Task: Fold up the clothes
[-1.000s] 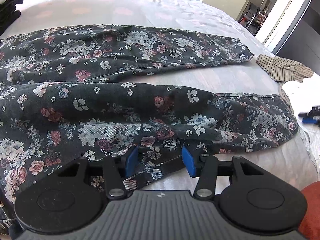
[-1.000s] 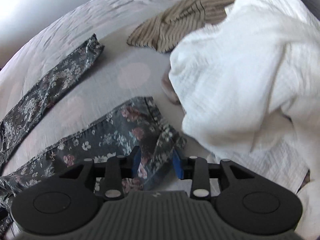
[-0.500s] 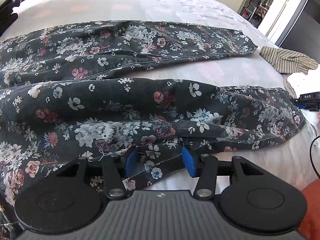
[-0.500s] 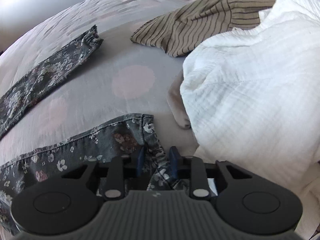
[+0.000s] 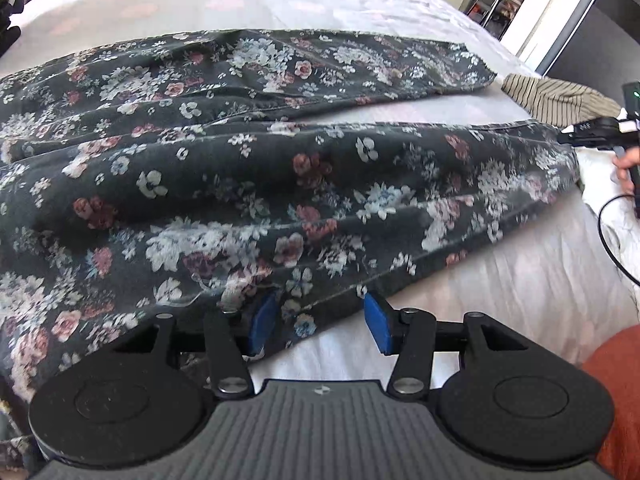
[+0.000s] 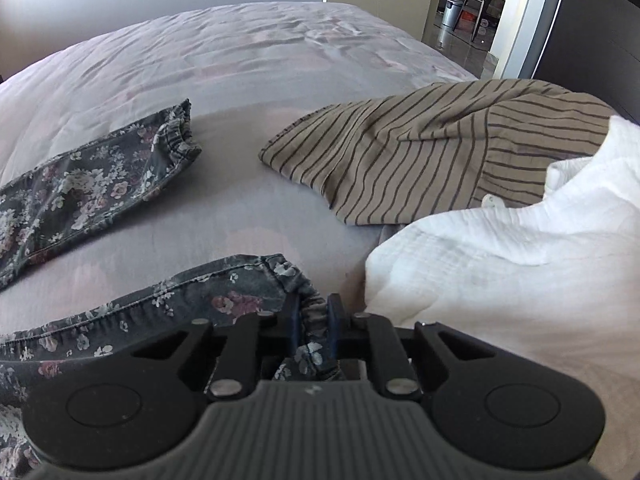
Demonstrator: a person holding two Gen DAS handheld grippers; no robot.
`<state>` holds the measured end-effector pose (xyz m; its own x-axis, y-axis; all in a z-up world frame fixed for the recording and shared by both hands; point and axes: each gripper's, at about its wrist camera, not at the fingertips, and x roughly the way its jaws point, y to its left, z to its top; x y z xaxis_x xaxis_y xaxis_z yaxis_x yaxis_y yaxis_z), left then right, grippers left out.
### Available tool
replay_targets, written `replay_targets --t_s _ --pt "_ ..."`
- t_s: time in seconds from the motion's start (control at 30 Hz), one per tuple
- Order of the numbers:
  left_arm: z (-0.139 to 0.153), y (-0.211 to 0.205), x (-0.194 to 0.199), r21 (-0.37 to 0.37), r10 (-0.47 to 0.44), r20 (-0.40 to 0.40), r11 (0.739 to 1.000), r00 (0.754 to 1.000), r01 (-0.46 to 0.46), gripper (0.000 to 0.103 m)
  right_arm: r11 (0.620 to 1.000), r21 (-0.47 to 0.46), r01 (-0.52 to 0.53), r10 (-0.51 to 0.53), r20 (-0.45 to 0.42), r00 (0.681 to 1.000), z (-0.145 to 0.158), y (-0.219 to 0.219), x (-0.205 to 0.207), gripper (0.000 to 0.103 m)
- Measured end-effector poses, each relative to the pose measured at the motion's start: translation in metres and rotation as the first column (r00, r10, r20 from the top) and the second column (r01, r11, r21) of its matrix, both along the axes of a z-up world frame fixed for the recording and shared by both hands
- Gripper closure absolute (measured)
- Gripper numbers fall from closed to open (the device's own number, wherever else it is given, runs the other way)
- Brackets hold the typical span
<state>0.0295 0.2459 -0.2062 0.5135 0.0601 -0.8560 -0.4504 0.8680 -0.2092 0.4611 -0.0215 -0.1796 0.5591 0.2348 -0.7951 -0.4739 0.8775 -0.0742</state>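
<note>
On the bed, floral trousers spread lengthwise, two legs lying side by side with a strip of sheet showing between them toward the cuffs. At far left of the left-wrist view, the thigh and seat end bunched in soft ridges. Nearer, left tool set wide, blue pads either side of the near leg's lower seam, one pad over the cloth and one over bare sheet, nothing pinched; probably placed to take hold of that edge mid-leg. Further right, near leg running out to its cuff, where the right tool sits closed down narrow on the gathered elastic hem, fabric puckered between the pads. Likely held so to lift this leg by its end and carry it across onto the far leg, whose own cuff lies flat and well apart on the sheet. Legs not stacked, so no lengthwise fold showing. Right again, striped garment crumpled on the bed, partly under a heap of white cloth that comes just beside the held cuff; some risk of dragging it along.
</note>
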Motion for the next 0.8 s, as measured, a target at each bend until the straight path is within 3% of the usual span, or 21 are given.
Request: replay_targets --t_s 0.07,0.17,0.27,0.47,0.6,0.7,0.8 --pt "0.003 -0.005 -0.003 0.012 0.000 -0.019 1.000 1.000 0.000 0.045 1.000 -0.011 0.007 -0.008 -0.009 1.000 -0.006 0.003 0.000 0.082" --pt "0.010 -0.013 -0.007 0.042 0.010 -0.038 0.999 0.999 -0.008 0.044 1.000 -0.011 0.010 -0.010 0.017 1.000 -0.004 0.001 -0.002 0.069" --pt "0.019 -0.020 -0.012 0.077 0.038 -0.049 0.996 0.998 -0.034 0.044 0.999 0.025 -0.033 0.031 0.066 0.997 0.010 0.002 -0.010 0.069" --pt "0.039 -0.029 -0.030 0.130 0.111 -0.040 0.986 0.993 -0.105 0.044 0.978 0.110 -0.180 0.174 0.058 0.983 0.031 0.020 -0.037 0.068" --pt "0.049 -0.021 -0.052 0.157 0.163 -0.034 0.975 0.986 -0.156 0.044 0.951 0.188 -0.245 0.248 0.007 0.969 0.040 0.027 -0.070 0.066" --pt "0.052 -0.009 -0.071 0.195 0.128 -0.041 0.974 0.991 -0.117 0.044 0.929 0.233 -0.289 0.310 -0.058 0.949 0.045 0.028 -0.103 0.060" --pt "0.057 0.003 -0.092 0.286 0.084 -0.057 0.956 0.995 -0.065 0.044 0.914 0.248 -0.321 0.353 -0.099 0.930 0.054 0.024 -0.142 0.058"
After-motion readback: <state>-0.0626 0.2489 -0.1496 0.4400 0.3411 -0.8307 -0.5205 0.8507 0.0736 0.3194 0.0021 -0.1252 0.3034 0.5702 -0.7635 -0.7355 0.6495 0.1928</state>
